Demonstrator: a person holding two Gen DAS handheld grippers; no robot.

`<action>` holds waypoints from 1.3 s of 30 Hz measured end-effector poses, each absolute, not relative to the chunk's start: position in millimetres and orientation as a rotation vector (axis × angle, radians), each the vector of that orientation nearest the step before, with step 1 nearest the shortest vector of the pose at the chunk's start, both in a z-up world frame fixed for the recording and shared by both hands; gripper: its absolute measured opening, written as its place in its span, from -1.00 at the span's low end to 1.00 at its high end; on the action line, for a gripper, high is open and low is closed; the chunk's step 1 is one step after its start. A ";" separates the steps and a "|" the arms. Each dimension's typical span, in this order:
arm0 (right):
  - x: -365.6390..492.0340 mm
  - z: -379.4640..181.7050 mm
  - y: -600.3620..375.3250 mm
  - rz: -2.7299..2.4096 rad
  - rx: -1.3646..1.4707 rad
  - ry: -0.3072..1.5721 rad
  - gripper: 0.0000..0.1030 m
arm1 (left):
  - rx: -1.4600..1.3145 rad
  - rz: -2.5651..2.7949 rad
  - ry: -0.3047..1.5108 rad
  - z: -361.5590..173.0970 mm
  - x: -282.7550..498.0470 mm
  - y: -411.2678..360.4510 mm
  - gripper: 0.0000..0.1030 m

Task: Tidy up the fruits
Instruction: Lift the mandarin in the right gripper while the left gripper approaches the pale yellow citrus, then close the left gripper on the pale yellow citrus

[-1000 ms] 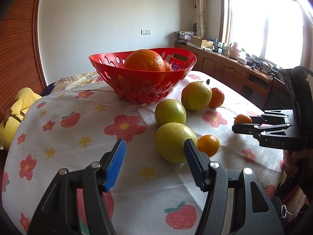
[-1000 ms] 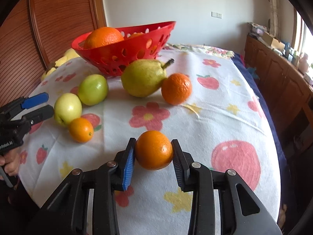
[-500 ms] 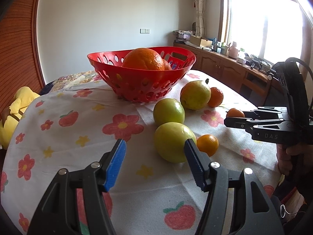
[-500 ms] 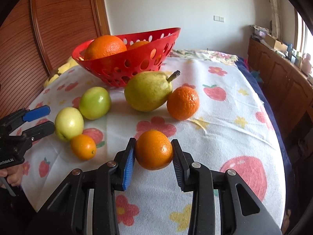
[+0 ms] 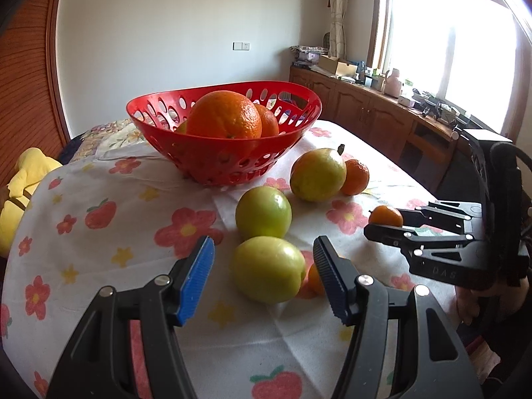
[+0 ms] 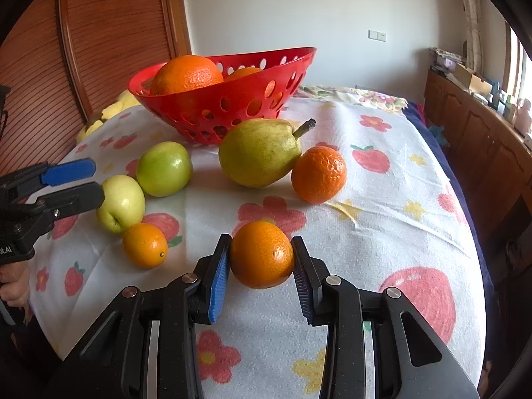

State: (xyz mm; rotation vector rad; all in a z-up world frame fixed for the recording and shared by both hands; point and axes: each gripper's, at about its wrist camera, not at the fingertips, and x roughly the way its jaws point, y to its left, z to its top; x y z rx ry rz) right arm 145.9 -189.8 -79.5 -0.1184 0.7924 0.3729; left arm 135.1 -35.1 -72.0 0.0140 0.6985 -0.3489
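In the left wrist view, the small orange (image 5: 314, 279) is mostly hidden behind the yellow-green apple (image 5: 267, 269) and the finger at 3 o'clock of the left claw (image 5: 262, 277). In the red basket (image 5: 226, 163), a second orange (image 5: 267, 121) shows only partly behind the big orange (image 5: 224, 116). The yellow toy (image 5: 20, 183) at 9 o'clock is cut by the worktop edge. Items on the far cabinet (image 5: 375, 109) are too small to tell.

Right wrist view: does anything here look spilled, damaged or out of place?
Nothing is spilled or damaged. The pear lies on its side, touching a tangerine, and fruit remains loose on the tablecloth outside the red basket. The right hand-held gripper is closed on a small orange.
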 end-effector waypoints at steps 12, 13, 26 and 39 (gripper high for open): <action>145.7 -79.6 -189.9 0.374 -0.123 0.794 -0.31 | 0.019 -0.345 0.783 -86.4 147.2 -43.2 0.21; 145.7 -79.7 -189.8 0.375 -0.123 0.794 -0.31 | 0.020 -0.346 0.786 -87.0 147.7 -43.6 0.21; 145.5 -79.8 -189.4 0.374 -0.123 0.794 -0.31 | 0.031 -0.364 0.776 -85.9 139.1 -38.7 0.03; 145.8 -80.2 -189.0 0.375 -0.122 0.796 -0.31 | 0.028 -0.347 0.753 -75.6 124.6 -21.1 0.03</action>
